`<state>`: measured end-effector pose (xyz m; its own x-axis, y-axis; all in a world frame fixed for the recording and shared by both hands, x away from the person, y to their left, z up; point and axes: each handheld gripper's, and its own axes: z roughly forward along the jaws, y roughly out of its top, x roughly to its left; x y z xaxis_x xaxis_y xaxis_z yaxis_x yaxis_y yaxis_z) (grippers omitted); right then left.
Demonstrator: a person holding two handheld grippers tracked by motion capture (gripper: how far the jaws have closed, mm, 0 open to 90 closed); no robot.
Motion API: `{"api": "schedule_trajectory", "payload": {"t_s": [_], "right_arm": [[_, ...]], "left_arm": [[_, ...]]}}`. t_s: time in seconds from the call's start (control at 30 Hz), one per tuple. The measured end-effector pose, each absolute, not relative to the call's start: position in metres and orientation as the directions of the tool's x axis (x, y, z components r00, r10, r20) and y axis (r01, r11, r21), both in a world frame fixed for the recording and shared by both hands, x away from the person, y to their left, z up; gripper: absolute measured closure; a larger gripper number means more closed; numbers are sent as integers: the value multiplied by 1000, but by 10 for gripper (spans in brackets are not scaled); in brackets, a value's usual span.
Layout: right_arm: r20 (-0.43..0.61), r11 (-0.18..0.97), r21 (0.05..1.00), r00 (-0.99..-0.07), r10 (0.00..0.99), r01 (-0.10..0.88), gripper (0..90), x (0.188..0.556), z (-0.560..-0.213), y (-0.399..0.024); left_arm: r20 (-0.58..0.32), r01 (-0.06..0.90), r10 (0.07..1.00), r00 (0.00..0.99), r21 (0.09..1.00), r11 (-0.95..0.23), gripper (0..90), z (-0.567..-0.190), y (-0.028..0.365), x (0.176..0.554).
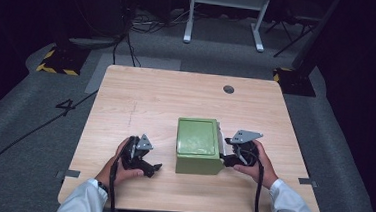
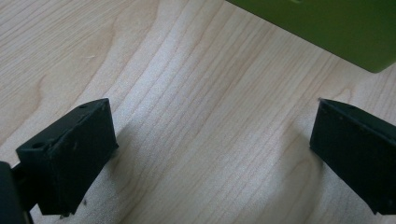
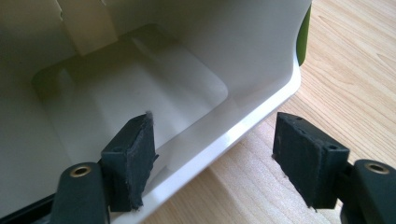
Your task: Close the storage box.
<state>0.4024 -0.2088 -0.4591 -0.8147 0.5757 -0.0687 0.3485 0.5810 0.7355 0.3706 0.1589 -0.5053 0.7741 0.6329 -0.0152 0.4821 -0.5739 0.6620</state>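
1. I am keeping the green bin (image 1: 198,146) lying on its side at the table's (image 1: 141,98) centre.
2. My right gripper (image 3: 212,156), spread, is straddling its white rim (image 3: 233,135) at three o'clock, probably to grip it.
3. My left gripper (image 2: 212,154), spread and empty, is waiting at nine o'clock.

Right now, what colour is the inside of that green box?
White or off-white inside the green box, showing best in the right gripper view; its outside is olive green.

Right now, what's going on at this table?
A person holds a gripper in each hand at a wooden table. A green box lies on its side, its white opening facing the right gripper, whose open jaws straddle the white rim. The left gripper rests open over bare wood, apart from the box.
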Motion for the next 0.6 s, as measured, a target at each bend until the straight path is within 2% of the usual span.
{"api": "schedule_trajectory", "payload": {"t_s": [0.6], "right_arm": [[-89, 586, 741, -816, 570, 329, 261, 402, -445, -221]], "left_arm": [[-15, 482, 633, 774, 662, -574, 6, -505, 159, 371]]}}
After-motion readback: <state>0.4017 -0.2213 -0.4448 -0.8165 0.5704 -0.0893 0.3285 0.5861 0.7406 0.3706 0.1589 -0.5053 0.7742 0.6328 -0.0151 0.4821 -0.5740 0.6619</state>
